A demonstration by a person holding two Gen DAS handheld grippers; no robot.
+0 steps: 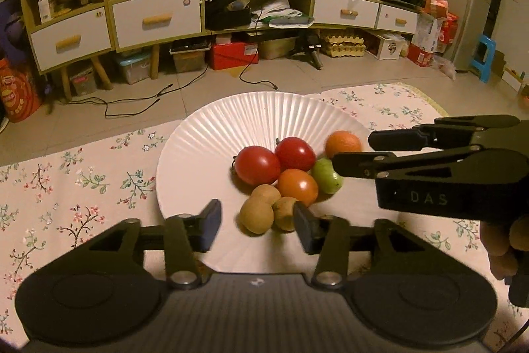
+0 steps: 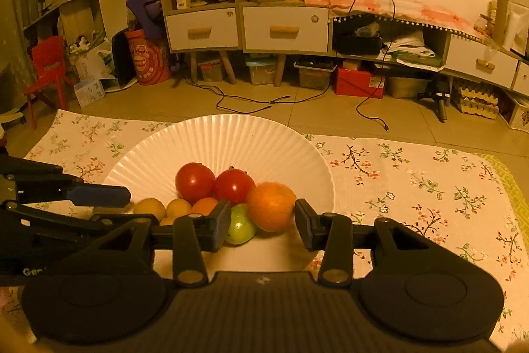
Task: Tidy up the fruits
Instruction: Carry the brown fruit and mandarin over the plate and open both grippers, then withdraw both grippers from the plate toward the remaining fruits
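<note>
Judging from how things lie, the sorting looks nearly finished: every fruit in view sits bunched on the white plate (image 1: 185,134). The left gripper (image 1: 256,225) has its fingers spread wide with nothing held, two brown fruits (image 1: 256,215) just ahead between them. The right gripper (image 2: 261,225) is also wide and empty, the orange (image 2: 271,205) between its fingertips, the green fruit (image 2: 240,227) beside its left finger.

At the centre of your left view, a white ribbed plate (image 1: 198,134) holds two red tomatoes (image 1: 258,169), orange fruits (image 1: 297,186), a green one (image 1: 325,176) and brown ones (image 1: 256,215). The cloth (image 1: 72,187) is pale with pink-and-green flowers.
</note>
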